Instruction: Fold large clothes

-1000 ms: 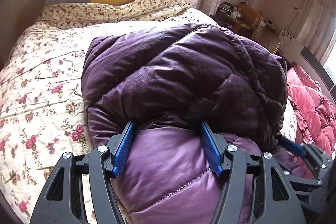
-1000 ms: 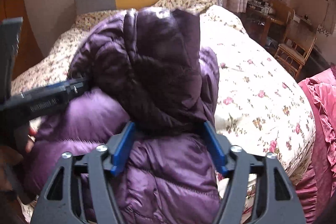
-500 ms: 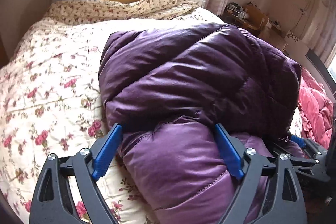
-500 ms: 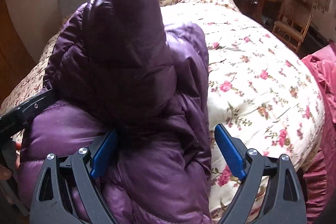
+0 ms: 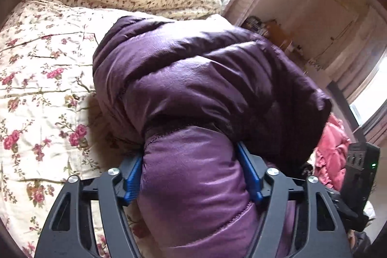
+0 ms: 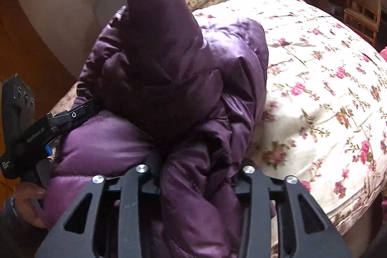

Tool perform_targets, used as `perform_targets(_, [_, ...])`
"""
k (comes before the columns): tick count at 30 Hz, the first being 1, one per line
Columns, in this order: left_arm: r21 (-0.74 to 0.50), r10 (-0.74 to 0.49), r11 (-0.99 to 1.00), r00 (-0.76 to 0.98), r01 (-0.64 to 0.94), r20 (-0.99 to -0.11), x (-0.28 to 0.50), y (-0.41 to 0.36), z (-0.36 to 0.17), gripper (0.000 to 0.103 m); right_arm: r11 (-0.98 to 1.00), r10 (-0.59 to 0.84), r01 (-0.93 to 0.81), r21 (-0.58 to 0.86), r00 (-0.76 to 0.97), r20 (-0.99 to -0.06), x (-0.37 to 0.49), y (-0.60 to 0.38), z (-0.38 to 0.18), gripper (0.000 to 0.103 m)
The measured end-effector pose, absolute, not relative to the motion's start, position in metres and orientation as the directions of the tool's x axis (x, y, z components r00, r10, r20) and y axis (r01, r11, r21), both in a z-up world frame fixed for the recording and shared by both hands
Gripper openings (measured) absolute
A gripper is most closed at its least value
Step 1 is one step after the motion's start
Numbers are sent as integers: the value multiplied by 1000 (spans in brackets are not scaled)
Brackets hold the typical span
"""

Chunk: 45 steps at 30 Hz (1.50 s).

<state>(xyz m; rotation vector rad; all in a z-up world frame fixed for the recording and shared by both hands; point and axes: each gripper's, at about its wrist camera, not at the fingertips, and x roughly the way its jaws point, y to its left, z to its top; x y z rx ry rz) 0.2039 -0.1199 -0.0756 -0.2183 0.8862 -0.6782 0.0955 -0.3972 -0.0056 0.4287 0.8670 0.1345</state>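
Across the bed (image 5: 36, 79), with its flowered quilt, lies a bulky purple down jacket (image 5: 193, 79), already bundled into a thick roll near the foot edge, its dark outer layers heaped over a paler padded fold. I'd say both tools grip the near edge so the puffy filling cannot spring apart while the fold is set. On the one side, the left gripper (image 5: 191, 178) has its jaws just drawn in and now pinching the pale padded fold, blue pads sunk into its sides. On the other, the right gripper (image 6: 197, 175) has just closed its jaws narrowly on a bunched ridge of jacket, pads buried in fabric.
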Motion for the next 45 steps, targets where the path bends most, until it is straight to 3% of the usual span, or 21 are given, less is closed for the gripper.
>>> perform_targets(11, [-364, -506, 863, 604, 351, -616, 193, -8, -26, 65, 875, 469, -212, 435, 596, -652, 144, -288, 14, 28])
perform_targets(24, [-350, -309, 932, 713, 95, -629, 148, 130, -23, 65, 805, 584, -448, 390, 479, -656, 169, -162, 1, 28])
perform_targets(34, [-254, -166, 967, 710, -19, -685, 139, 112, -62, 68, 810, 577, -437, 391, 473, -666, 160, -153, -35, 35])
perform_targets(37, [-247, -147, 968, 708, -39, -691, 132, 112, -57, 71, 816, 567, -439, 375, 481, -669, 150, -157, -25, 46])
perform_targets(39, [-238, -131, 970, 706, -54, -696, 131, 114, -50, 72, 828, 547, -438, 350, 498, -672, 150, -160, -17, 62])
perform_targets(42, [-218, -95, 973, 718, -80, -689, 120, 112, -40, 72, 844, 522, -434, 314, 535, -664, 141, -164, -10, 74])
perform_targets(45, [-210, -75, 973, 727, -96, -682, 115, 114, -35, 72, 862, 490, -432, 264, 584, -647, 130, -166, 4, 76])
